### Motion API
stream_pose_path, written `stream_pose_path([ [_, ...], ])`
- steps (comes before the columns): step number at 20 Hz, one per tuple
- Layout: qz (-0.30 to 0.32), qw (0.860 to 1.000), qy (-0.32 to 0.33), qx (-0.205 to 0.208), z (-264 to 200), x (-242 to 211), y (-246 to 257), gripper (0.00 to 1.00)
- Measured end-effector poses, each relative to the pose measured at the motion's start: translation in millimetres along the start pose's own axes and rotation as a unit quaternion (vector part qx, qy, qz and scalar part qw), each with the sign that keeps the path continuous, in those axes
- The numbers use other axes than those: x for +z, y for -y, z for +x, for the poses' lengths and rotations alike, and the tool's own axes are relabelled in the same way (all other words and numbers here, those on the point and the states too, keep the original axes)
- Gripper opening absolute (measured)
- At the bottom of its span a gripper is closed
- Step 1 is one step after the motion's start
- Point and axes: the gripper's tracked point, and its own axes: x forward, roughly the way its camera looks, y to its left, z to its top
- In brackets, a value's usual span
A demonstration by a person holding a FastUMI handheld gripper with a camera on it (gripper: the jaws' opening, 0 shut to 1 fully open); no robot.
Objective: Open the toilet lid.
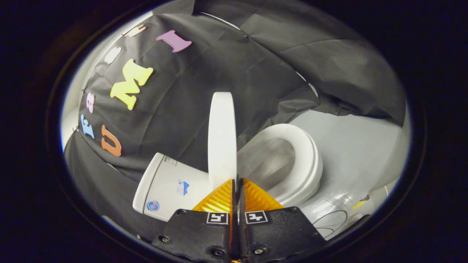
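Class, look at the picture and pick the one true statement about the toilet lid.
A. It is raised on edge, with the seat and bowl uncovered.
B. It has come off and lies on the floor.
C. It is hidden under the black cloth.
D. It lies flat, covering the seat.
A: the lid stands raised on edge just ahead of the tool, whose fingers are together at its lower edge, leaving the seat uncovered.
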Motion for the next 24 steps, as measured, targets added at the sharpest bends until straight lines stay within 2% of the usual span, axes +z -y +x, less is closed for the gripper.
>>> stream_pose_path([
  [15, -0.108, 0.993, 0.019, -0.034, -10, -6, -63, 0.04],
  [24, -0.172, 0.984, 0.024, -0.033, -14, -17, -110, 0.06],
])
